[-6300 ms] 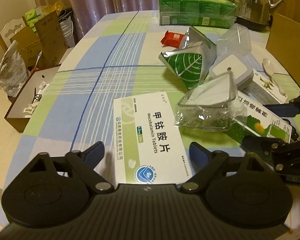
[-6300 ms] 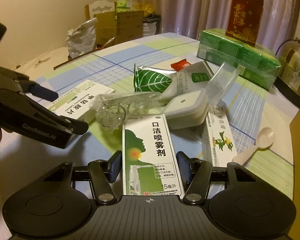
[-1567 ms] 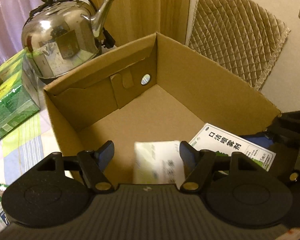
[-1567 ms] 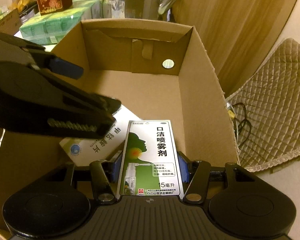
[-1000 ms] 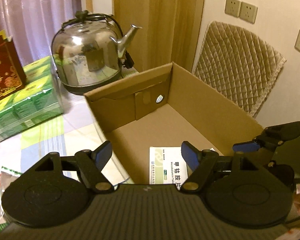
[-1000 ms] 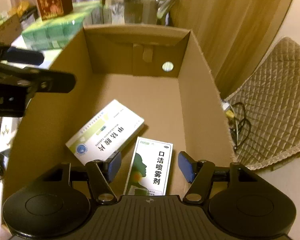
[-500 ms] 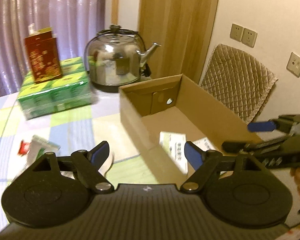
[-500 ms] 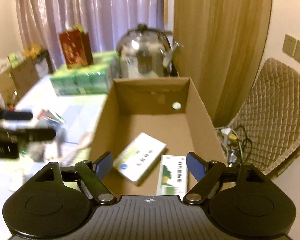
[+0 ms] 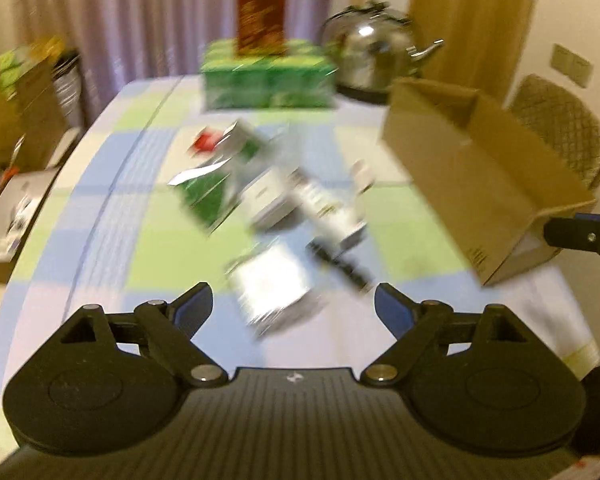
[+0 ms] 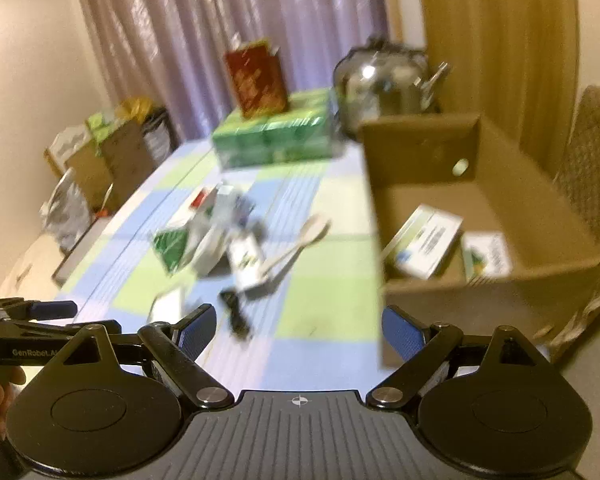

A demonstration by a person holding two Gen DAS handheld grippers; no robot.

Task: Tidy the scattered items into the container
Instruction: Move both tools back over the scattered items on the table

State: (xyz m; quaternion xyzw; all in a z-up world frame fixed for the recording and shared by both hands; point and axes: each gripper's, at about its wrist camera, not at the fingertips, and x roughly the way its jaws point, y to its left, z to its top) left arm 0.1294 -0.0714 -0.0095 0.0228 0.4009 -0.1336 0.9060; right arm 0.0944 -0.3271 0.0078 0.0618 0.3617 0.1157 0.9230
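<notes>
Near the bench (image 9: 112,240) middle, light, crinkly packets (image 9: 208,192) and a stiff small box (image 10: 246,258) are judged best pinched across flat sides; both grippers' (image 9: 294,308) (image 10: 300,326) jaws are spread, empty.

**Item counts**

I count one cardboard box (image 10: 488,304) holding two medicine boxes (image 10: 424,240). One kettle (image 10: 384,80), one red carton (image 10: 256,80), one green pack (image 10: 272,136), one white spoon (image 10: 300,240). The loose pile on my desk (image 9: 160,248) is too blurred to count.
</notes>
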